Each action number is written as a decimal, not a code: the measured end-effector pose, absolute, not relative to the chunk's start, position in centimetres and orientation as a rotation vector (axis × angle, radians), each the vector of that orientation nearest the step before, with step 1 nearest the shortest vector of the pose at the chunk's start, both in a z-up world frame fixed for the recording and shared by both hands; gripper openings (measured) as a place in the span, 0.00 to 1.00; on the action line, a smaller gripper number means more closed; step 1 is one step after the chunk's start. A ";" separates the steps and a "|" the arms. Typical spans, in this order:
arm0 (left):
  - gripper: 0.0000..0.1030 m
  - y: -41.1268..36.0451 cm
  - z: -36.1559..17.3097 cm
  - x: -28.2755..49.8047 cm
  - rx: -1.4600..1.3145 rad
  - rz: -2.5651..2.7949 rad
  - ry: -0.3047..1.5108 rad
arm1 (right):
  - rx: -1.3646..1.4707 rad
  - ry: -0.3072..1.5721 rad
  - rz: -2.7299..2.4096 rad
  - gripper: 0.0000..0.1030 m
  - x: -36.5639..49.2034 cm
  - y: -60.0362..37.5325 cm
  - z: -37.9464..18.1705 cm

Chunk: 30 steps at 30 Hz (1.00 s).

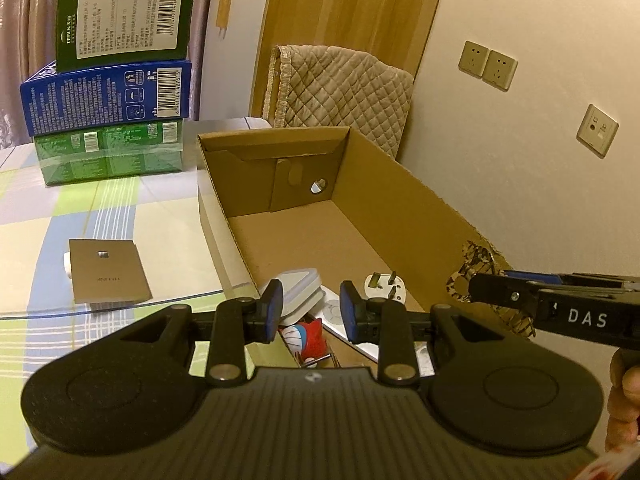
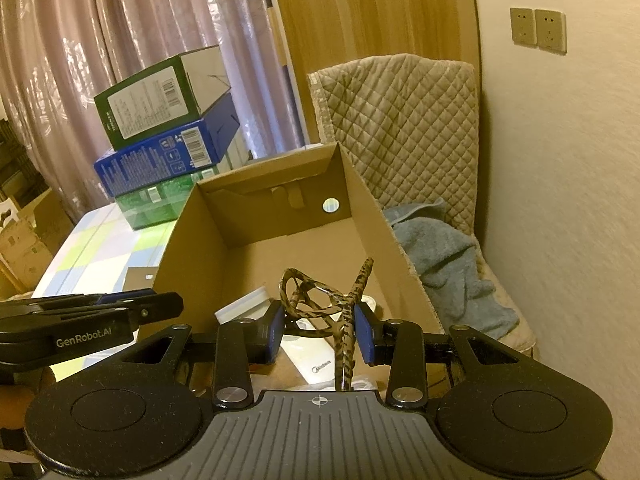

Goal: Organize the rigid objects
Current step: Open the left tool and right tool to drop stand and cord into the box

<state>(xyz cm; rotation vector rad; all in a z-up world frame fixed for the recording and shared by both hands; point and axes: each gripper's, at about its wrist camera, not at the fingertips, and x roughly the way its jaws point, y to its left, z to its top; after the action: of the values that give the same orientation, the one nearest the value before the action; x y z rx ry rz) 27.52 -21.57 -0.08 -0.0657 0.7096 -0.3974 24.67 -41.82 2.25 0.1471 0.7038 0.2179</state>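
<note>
An open cardboard box (image 1: 380, 184) lies on the table; it also shows in the right wrist view (image 2: 224, 216). Inside it lie a white plug (image 1: 385, 289), a white block (image 1: 300, 292), a white remote (image 2: 316, 360) and a red toy (image 1: 306, 338). My left gripper (image 1: 311, 312) is open and empty over the box's near end. My right gripper (image 2: 320, 330) holds leopard-print glasses (image 2: 320, 300) between its fingers over the box; the glasses also show at the box's right wall in the left wrist view (image 1: 476, 272).
A stack of green and blue boxes (image 1: 116, 96) stands at the back left of the checked tablecloth (image 1: 100, 208). A flat brown packet (image 1: 108, 272) lies left of the box. A quilted chair (image 2: 408, 120) with a blue towel (image 2: 444, 252) stands to the right.
</note>
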 end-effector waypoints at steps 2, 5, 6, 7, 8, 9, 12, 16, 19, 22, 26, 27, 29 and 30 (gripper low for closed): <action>0.25 -21.6 -0.1 27.5 -0.066 -0.398 0.709 | 0.149 0.706 0.219 0.33 24.8 -41.8 2.2; 0.25 -21.5 0.0 27.4 -0.070 -0.396 0.704 | 0.146 0.713 0.219 0.33 24.9 -41.7 2.1; 0.25 -21.5 0.0 27.4 -0.072 -0.396 0.702 | 0.145 0.718 0.219 0.33 25.0 -41.7 2.1; 0.25 -21.5 0.0 27.4 -0.073 -0.396 0.701 | 0.146 0.723 0.217 0.33 25.0 -41.7 2.0; 0.25 -21.5 0.0 27.4 -0.073 -0.396 0.701 | 0.149 0.725 0.214 0.33 25.1 -41.7 2.0; 0.25 -21.5 0.0 27.4 -0.072 -0.395 0.703 | 0.150 0.726 0.211 0.33 25.1 -41.7 2.0; 0.25 -21.6 -0.1 27.3 -0.068 -0.400 0.703 | 0.151 0.724 0.202 0.33 25.1 -41.8 1.9; 0.25 -21.6 0.0 27.3 -0.072 -0.398 0.701 | 0.163 0.712 0.194 0.33 25.1 -42.1 2.2; 0.25 -21.5 0.0 27.3 -0.074 -0.398 0.699 | 0.155 0.701 0.192 0.33 25.0 -42.0 2.6; 0.25 -21.4 0.0 27.2 -0.078 -0.399 0.697 | 0.156 0.697 0.191 0.33 24.9 -42.0 2.8; 0.25 -21.2 0.2 27.0 -0.084 -0.395 0.691 | 0.154 0.696 0.191 0.33 24.7 -41.9 3.0; 0.25 -21.2 0.2 27.0 -0.086 -0.395 0.690 | 0.154 0.696 0.192 0.33 24.7 -41.9 3.0; 0.25 -21.1 0.4 26.9 -0.088 -0.393 0.685 | 0.152 0.694 0.193 0.33 24.5 -41.8 3.1; 0.25 -21.0 0.4 26.8 -0.088 -0.393 0.683 | 0.150 0.693 0.193 0.33 24.4 -41.7 3.2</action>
<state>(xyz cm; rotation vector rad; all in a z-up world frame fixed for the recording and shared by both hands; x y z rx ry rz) 26.84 -21.04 0.45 -0.0884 0.6827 -0.3931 24.43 -41.70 3.19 0.1504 0.6934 0.1933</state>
